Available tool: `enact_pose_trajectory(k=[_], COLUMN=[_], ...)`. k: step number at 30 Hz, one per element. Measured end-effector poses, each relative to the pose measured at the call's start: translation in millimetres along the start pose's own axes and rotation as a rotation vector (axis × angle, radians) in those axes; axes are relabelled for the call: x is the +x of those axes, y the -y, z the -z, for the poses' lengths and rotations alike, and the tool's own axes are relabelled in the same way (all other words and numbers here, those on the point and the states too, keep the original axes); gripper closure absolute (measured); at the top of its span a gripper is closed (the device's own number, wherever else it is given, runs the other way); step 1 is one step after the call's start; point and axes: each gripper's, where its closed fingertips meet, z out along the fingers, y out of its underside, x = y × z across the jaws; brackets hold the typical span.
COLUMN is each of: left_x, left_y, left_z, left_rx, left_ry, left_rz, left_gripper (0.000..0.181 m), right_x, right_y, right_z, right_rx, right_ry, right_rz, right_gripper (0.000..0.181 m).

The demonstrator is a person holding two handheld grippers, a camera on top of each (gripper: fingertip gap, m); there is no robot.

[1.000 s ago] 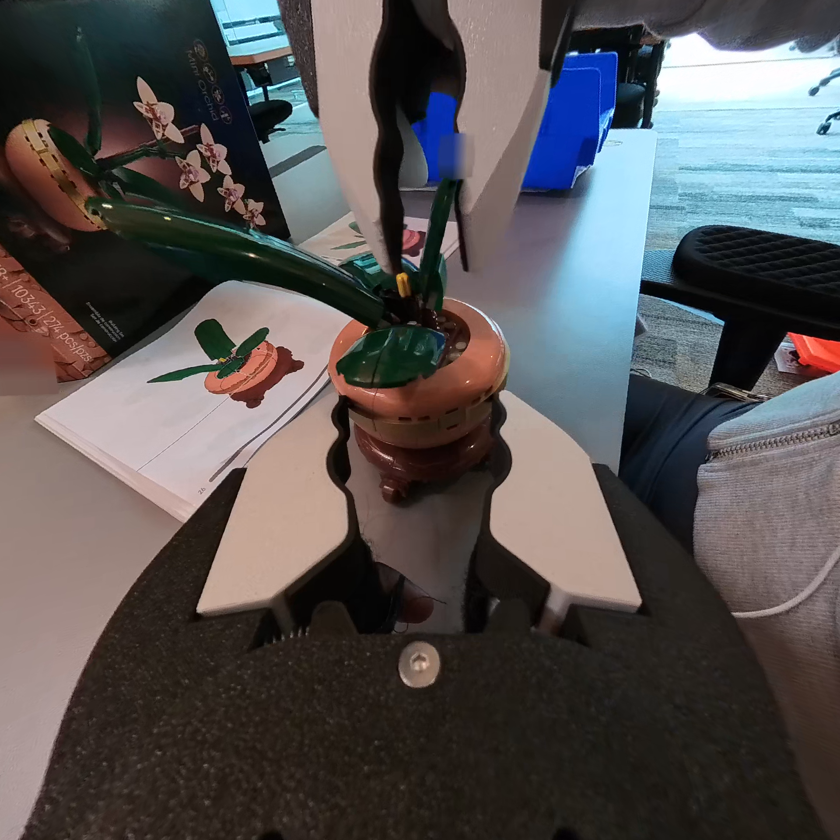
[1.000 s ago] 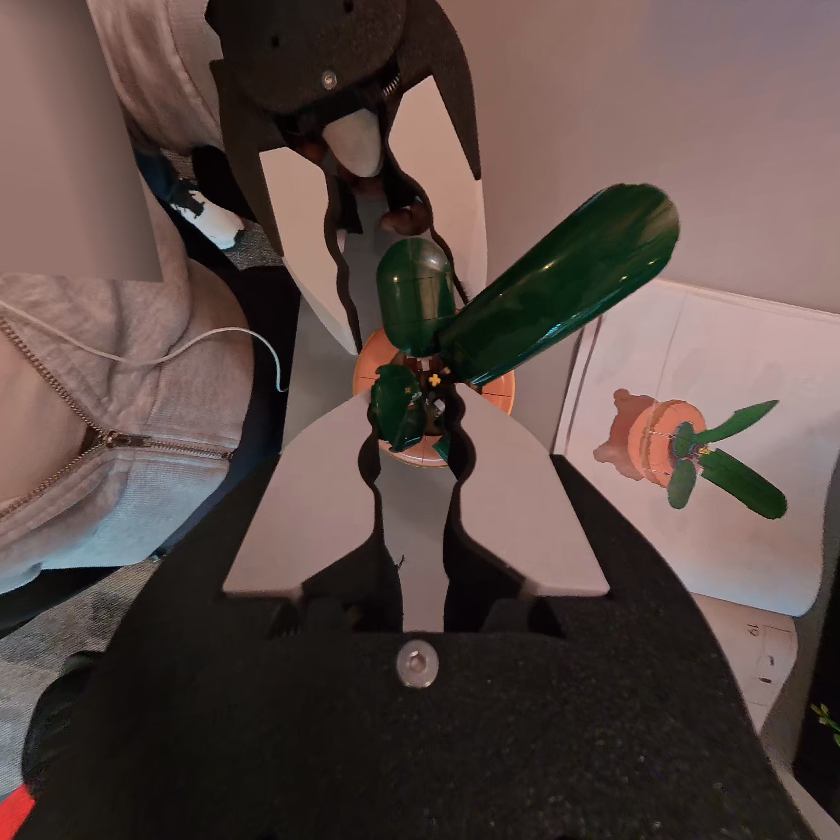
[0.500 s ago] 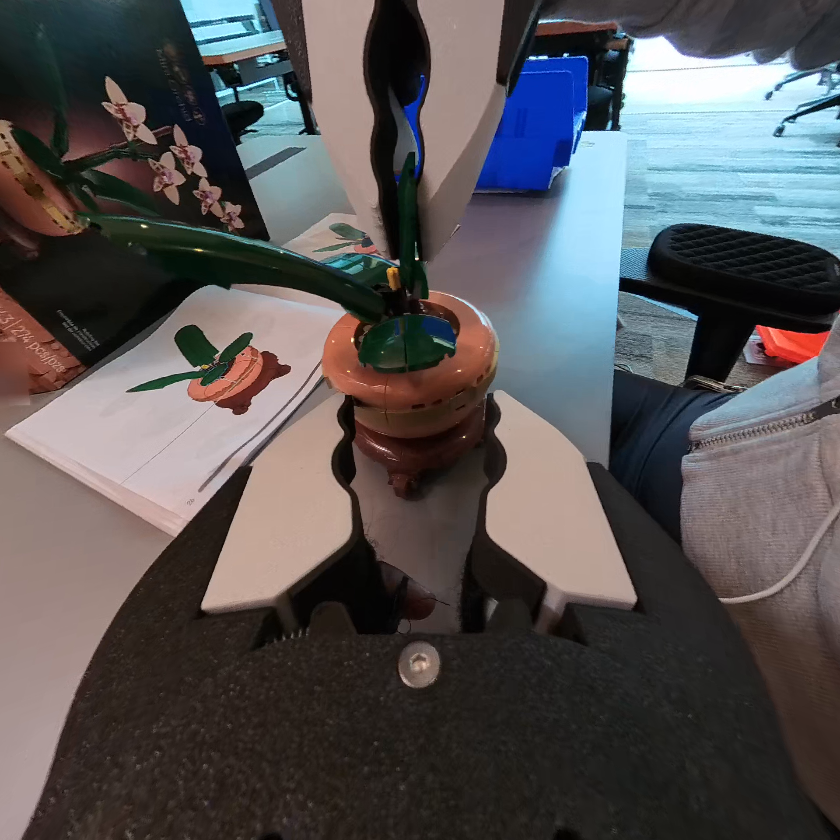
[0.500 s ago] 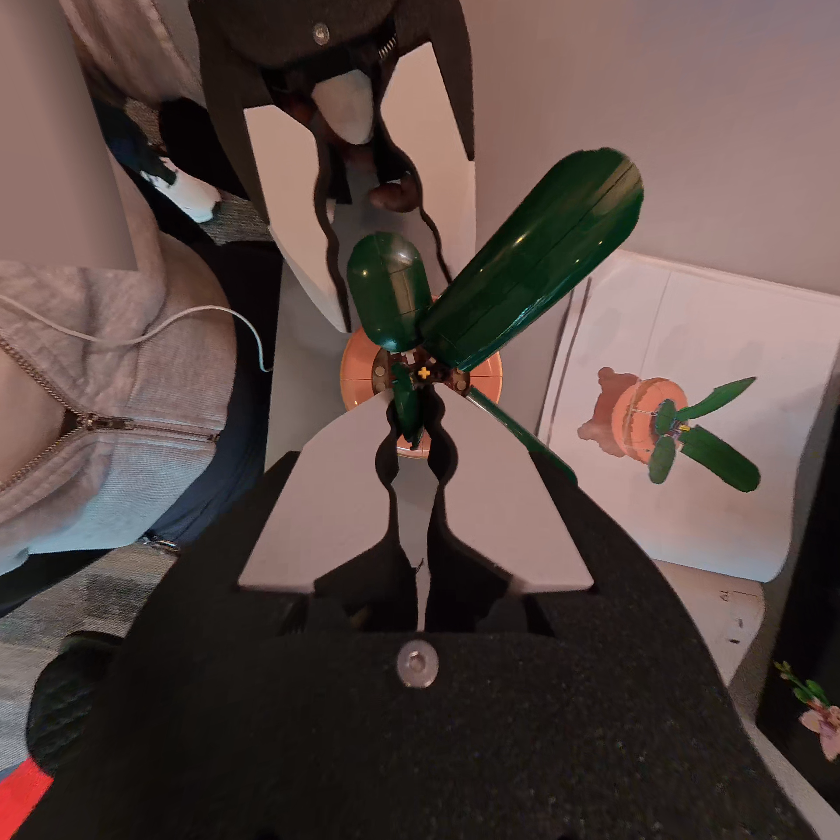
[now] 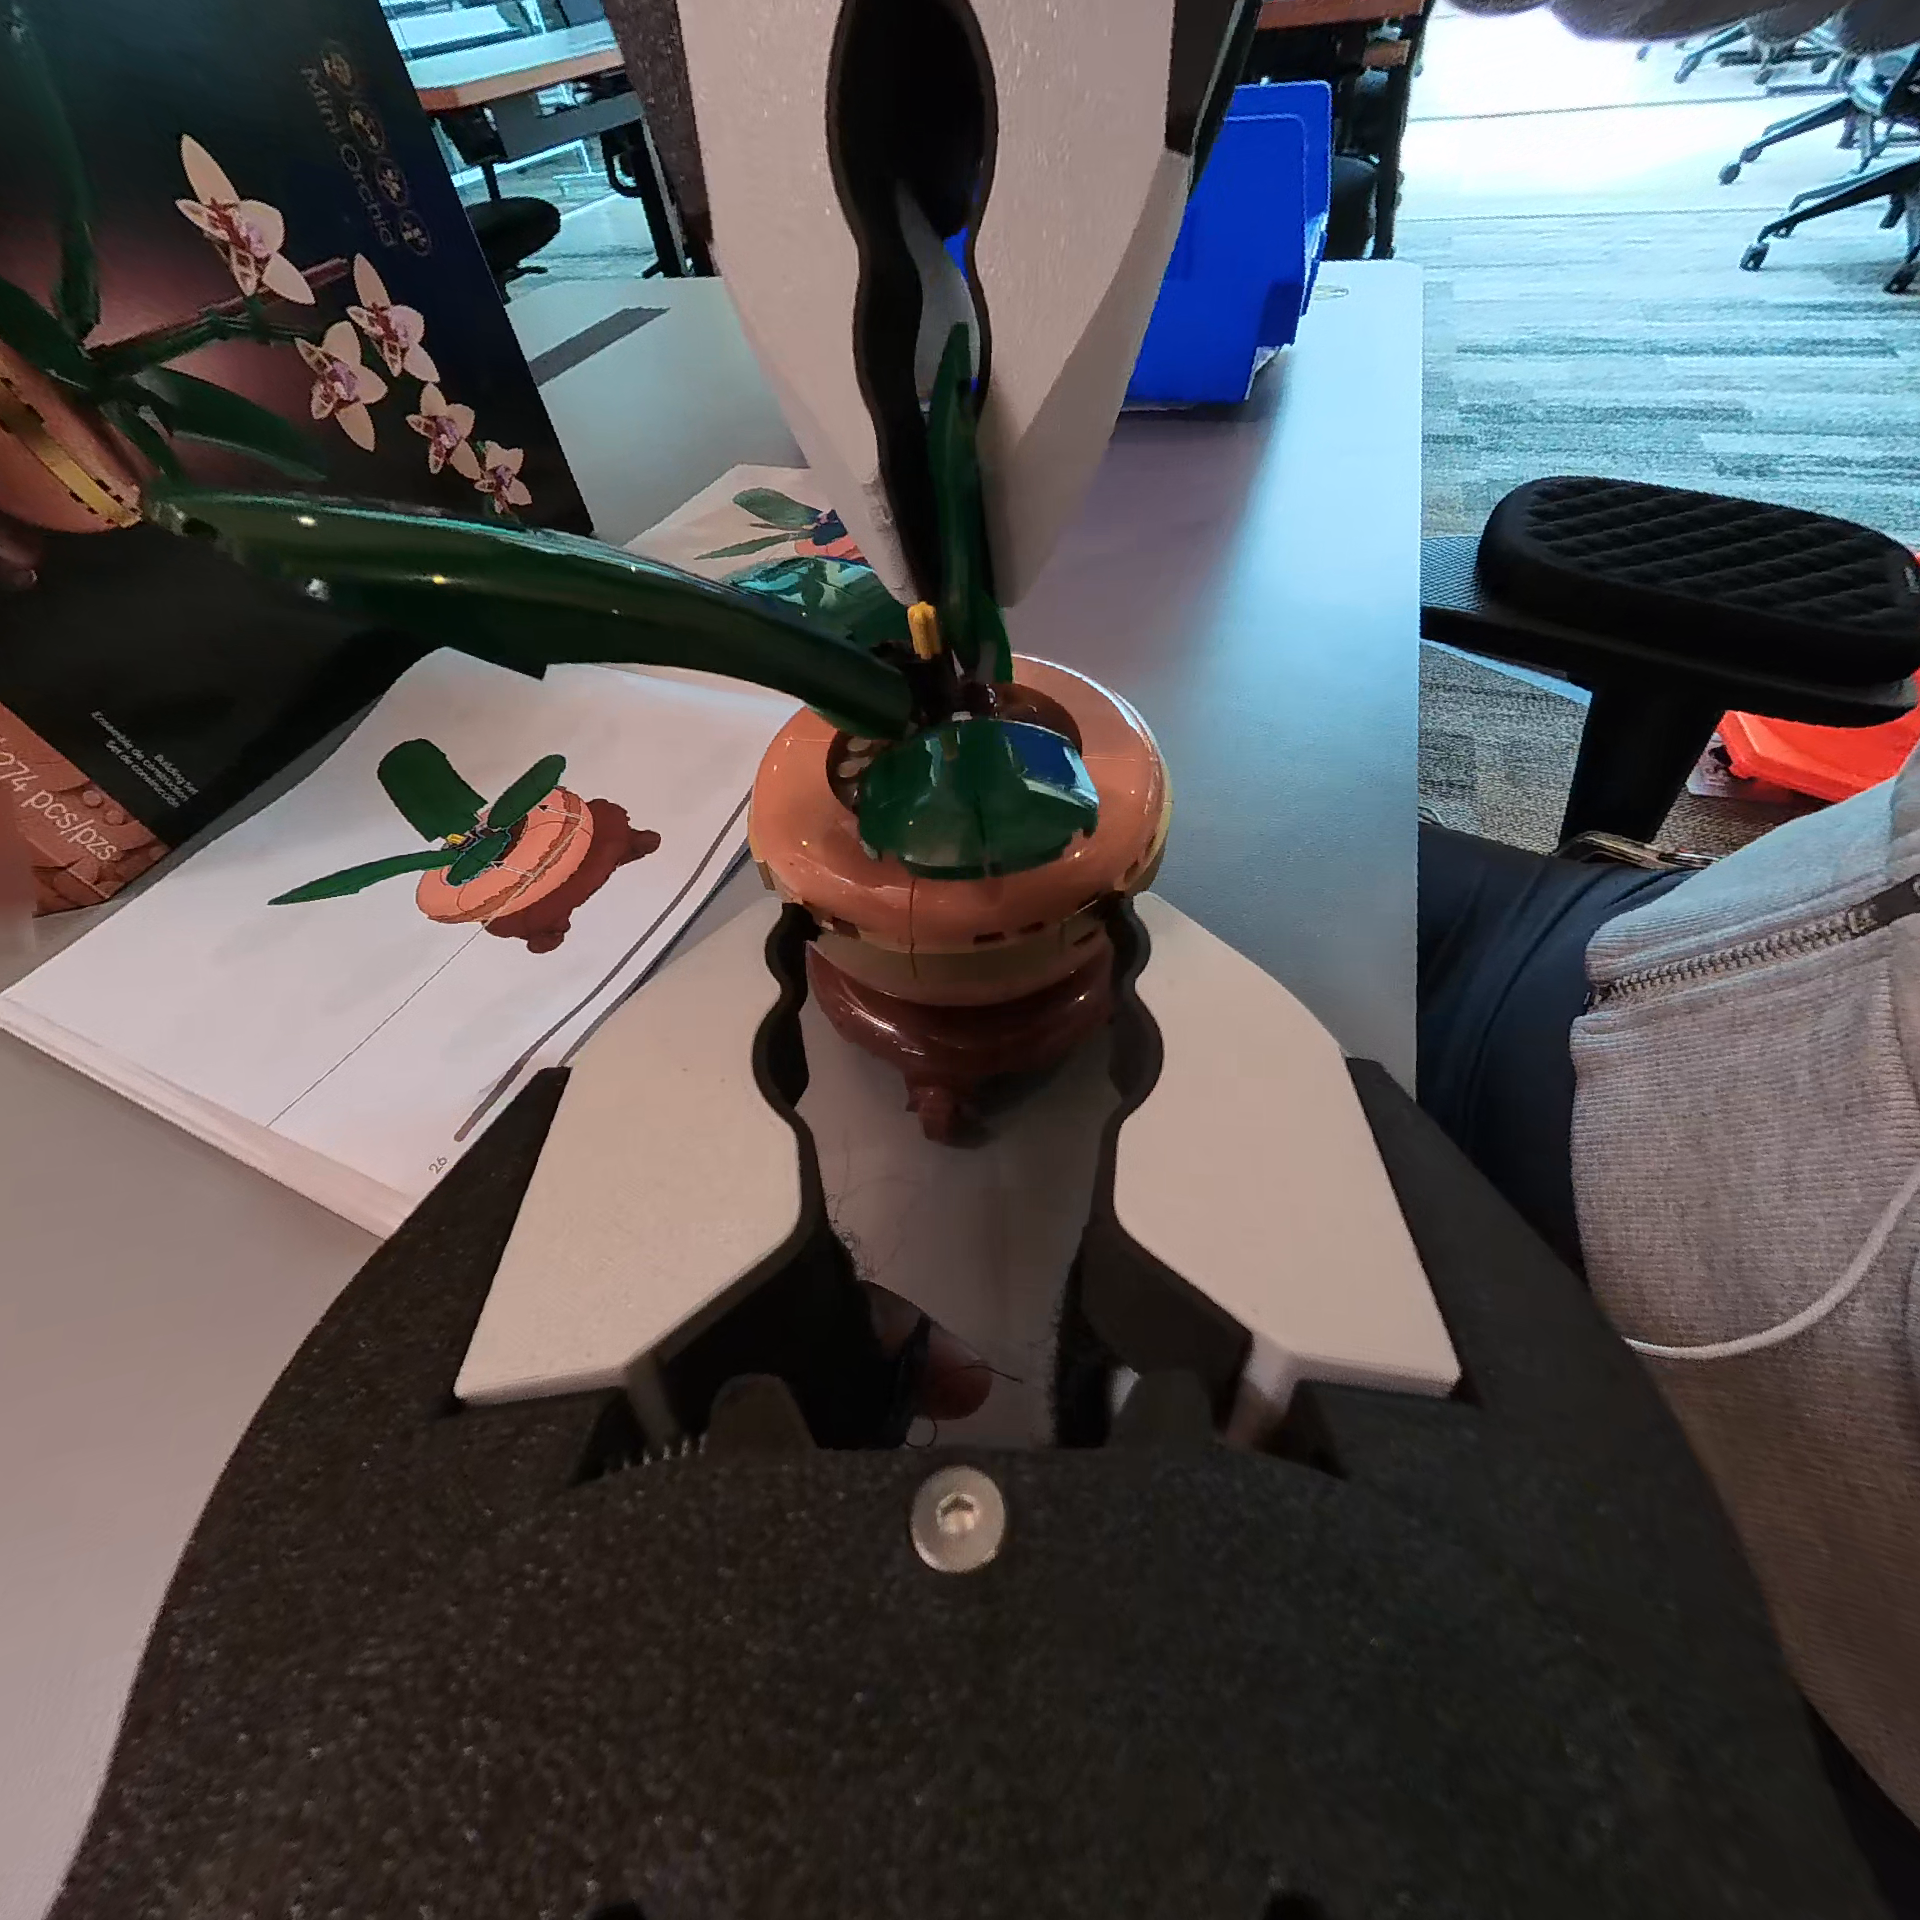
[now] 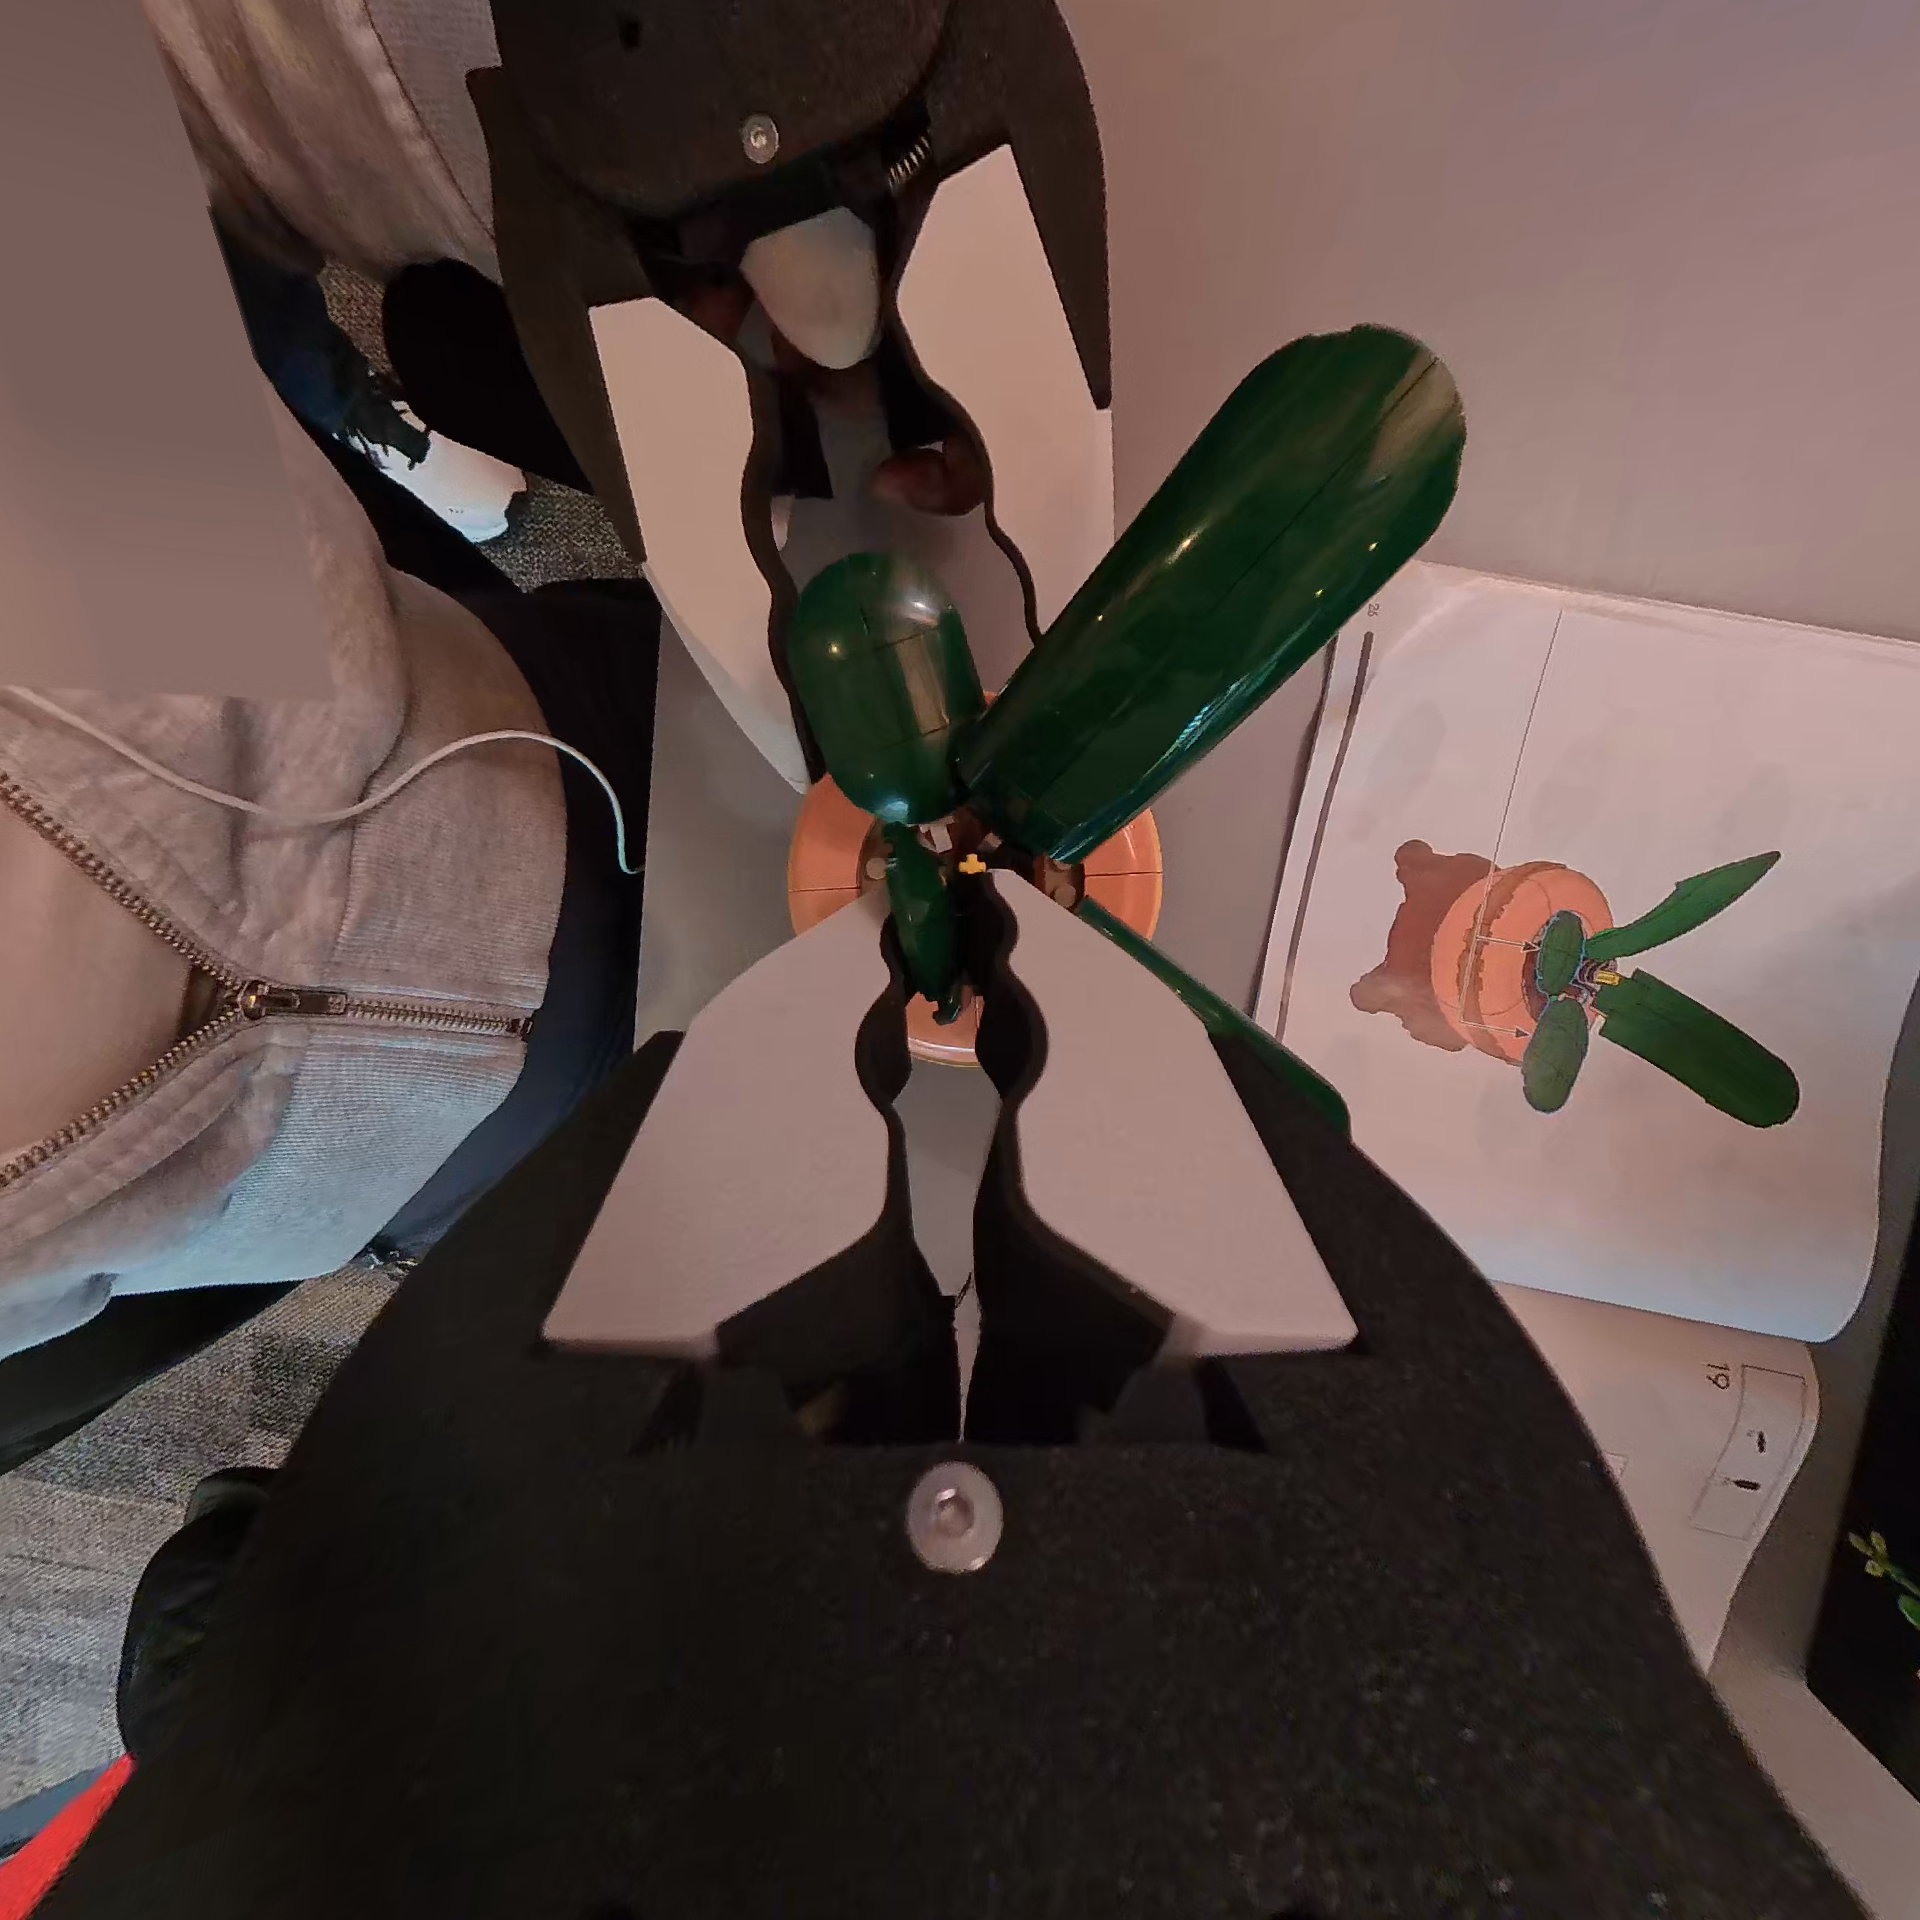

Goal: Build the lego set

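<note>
Turned edge-on since a second earlier, the small green leaf (image 5: pixel 954 488) stood pinched in the right claw (image 5: pixel 940 582) above the terracotta pot (image 5: pixel 956 831), whose brown base the left claw (image 5: pixel 956 997) clamped.

Off to the side, a grey table (image 5: pixel 1247 582) carries two blue bins (image 5: pixel 1236 239) at its far end. Beyond the table edge, a black chair armrest (image 5: pixel 1683 592) juts in, with something orange (image 5: pixel 1829 748) on the patterned carpet (image 5: pixel 1621 343) below it. Close on the right, a person's grey zipped hoodie (image 5: pixel 1745 1091), white cord hanging, above dark trousers (image 5: pixel 1496 977). More office chairs (image 5: pixel 1829 135) sit far back.
</note>
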Motion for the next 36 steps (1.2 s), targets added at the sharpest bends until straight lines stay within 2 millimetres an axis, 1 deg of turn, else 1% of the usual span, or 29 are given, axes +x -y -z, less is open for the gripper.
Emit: enact_pose_trajectory(k=[5, 15, 19, 25, 28, 32, 36], left_x=[0, 0, 0, -1, -2, 2, 4], left_y=[0, 0, 0, 0, -1, -3, -5], left_z=[0, -1, -2, 0, 1, 0, -1], left_rx=[-0.002, -0.004, -0.006, -0.003, -0.004, -0.020, -0.036], left_ry=[-0.003, -0.004, -0.009, -0.003, 0.009, -0.005, -0.012], left_rz=[0.002, -0.002, 0.005, 0.010, -0.002, -0.025, -0.035], left_gripper=[0.125, 0.124, 0.123, 0.125, 0.126, 0.131, 0.125], right_x=[0, -1, 0, -2, -6, -6, -1], right_y=[0, -1, -2, 0, -2, -7, 0], right_z=[-1, -2, -4, -3, -2, 3, 11], right_rx=[-0.031, -0.059, -0.088, 0.007, 0.024, -0.021, 0.016], right_ry=[-0.044, -0.023, -0.029, -0.022, -0.005, -0.021, -0.085], right_rz=[0.030, 0.005, 0.023, 0.040, 0.055, 0.081, 0.128], right_gripper=[0.172, 0.172, 0.171, 0.169, 0.159, 0.153, 0.145])
